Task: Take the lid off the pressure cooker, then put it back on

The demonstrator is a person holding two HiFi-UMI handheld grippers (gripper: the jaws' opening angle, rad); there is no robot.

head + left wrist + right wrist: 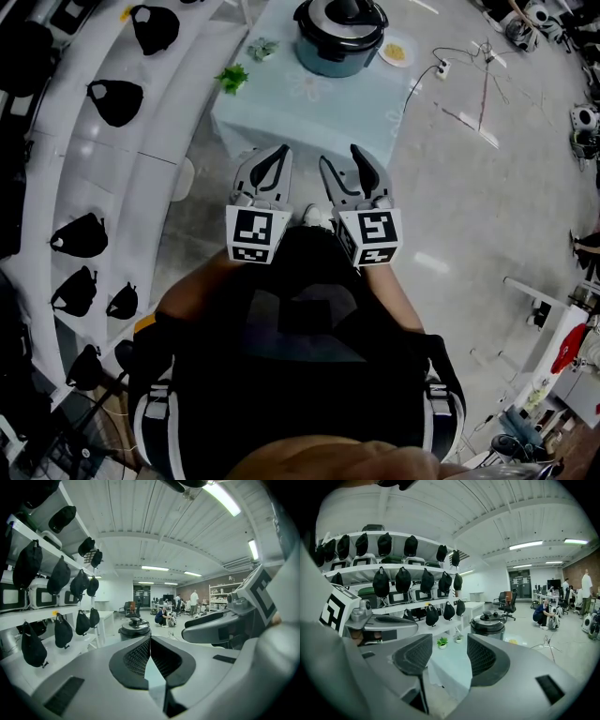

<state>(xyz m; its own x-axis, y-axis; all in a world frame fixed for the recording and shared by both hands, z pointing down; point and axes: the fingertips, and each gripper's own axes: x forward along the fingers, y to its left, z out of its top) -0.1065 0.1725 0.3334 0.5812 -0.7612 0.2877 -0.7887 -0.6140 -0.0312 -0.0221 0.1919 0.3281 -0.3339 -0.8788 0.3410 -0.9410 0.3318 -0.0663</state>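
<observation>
The pressure cooker [339, 36] stands at the far end of a light blue table [309, 112], its lid with the black knob [343, 9] resting on it. Both grippers are held side by side short of the table's near edge, well away from the cooker. My left gripper [281, 152] has its pads touching at the tips, and nothing is between them [150, 641]. My right gripper [340, 157] is open and empty [449, 653]. Each gripper view shows the cooker ahead [135, 629] [488, 623].
Two small potted plants [232, 77] [262, 47] sit on the table's left side. A plate with yellow food [397, 52] lies right of the cooker. White shelves with black bags [112, 101] run along the left. A power strip and cables [442, 67] lie on the floor at right.
</observation>
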